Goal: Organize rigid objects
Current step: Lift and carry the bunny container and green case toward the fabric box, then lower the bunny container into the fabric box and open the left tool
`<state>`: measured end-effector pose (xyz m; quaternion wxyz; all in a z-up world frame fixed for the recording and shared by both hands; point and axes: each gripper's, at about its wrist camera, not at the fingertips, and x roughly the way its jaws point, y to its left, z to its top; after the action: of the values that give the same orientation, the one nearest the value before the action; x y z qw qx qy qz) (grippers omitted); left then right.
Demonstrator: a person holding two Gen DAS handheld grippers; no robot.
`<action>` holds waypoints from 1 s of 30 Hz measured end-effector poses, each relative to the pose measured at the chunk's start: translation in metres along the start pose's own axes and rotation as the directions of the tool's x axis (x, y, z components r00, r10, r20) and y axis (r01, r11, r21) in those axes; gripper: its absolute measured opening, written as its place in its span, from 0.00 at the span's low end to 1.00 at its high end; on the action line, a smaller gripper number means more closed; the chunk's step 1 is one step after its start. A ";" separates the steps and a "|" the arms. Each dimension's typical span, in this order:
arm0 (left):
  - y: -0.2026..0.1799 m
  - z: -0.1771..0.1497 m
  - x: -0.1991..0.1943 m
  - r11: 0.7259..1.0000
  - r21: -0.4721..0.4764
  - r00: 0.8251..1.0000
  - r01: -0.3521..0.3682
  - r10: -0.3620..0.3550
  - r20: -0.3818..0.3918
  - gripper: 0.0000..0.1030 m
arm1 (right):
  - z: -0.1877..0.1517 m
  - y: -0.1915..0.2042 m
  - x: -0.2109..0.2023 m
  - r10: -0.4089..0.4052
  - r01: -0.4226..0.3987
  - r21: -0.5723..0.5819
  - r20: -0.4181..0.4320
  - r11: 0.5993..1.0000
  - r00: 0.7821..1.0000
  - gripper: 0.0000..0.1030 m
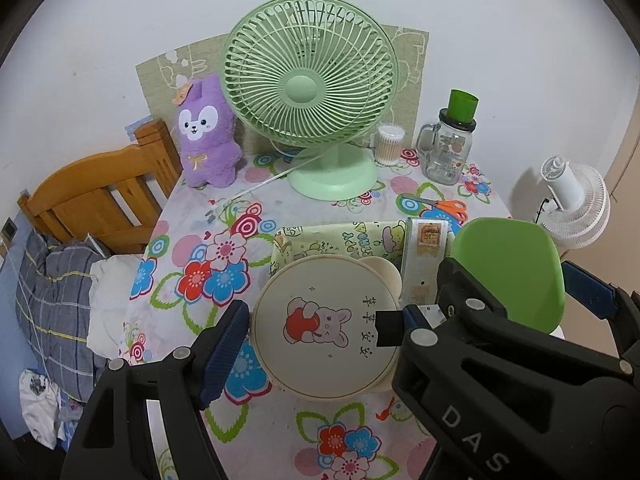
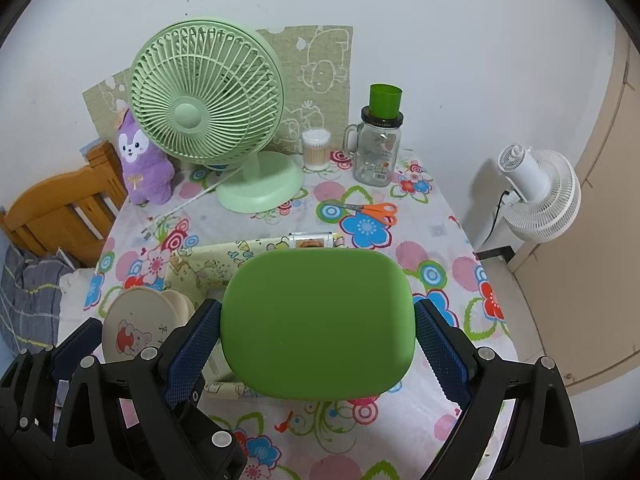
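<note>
The round cream box (image 1: 326,326) sits between the fingers of the left gripper (image 1: 316,340), the green lid (image 2: 318,324) is clamped in the right gripper (image 2: 318,344); both hang over the yellow cloth basket (image 2: 208,266), nothing released yet; scissors (image 2: 366,209) remain outside

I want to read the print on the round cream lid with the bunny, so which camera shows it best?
The left wrist view. There the round cream lid sits large and central between that gripper's fingers, bunny picture and characters facing the camera. The right wrist view shows it small at lower left, partly hidden behind gripper parts.
</note>
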<state>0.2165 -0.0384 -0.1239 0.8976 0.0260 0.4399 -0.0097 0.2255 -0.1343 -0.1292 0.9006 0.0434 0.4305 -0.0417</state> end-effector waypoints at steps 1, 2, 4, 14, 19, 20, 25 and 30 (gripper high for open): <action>0.000 0.001 0.002 1.000 0.000 1.000 0.000 0.000 -0.002 0.77 | 0.001 0.000 0.002 0.000 0.000 0.000 -0.002 1.000 1.000 0.93; 0.000 0.002 0.004 1.000 -0.001 1.000 0.000 0.000 -0.003 0.77 | 0.002 0.000 0.004 0.000 0.000 -0.001 -0.004 1.000 1.000 0.93; 0.000 0.004 0.008 1.000 -0.001 1.000 0.001 -0.001 -0.007 0.77 | 0.005 0.001 0.009 -0.001 0.001 -0.003 -0.008 1.000 1.000 0.93; -0.003 0.011 0.032 1.000 0.010 1.000 0.010 -0.010 -0.021 0.77 | 0.011 -0.001 0.031 -0.032 0.032 -0.005 -0.030 0.999 0.999 0.93; -0.004 0.015 0.049 1.000 0.004 1.000 0.021 -0.020 -0.023 0.77 | 0.014 -0.003 0.048 -0.052 0.052 0.010 -0.041 0.999 0.998 0.93; -0.004 0.015 0.053 1.000 0.001 0.999 0.023 -0.023 -0.026 0.77 | 0.014 -0.003 0.053 -0.056 0.057 0.013 -0.046 0.998 0.997 0.93; -0.003 0.015 0.076 1.000 -0.014 0.998 0.027 -0.028 -0.054 0.77 | 0.014 -0.003 0.072 -0.069 0.070 0.014 -0.072 0.997 0.995 0.93; -0.001 0.012 0.094 0.999 -0.019 0.995 0.041 -0.042 -0.089 0.77 | 0.012 0.001 0.089 -0.067 0.068 0.006 -0.103 0.998 0.992 0.93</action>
<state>0.2840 -0.0391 -0.1909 0.8768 0.0097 0.4802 -0.0235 0.2905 -0.1383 -0.1911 0.8752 0.0352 0.4771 -0.0722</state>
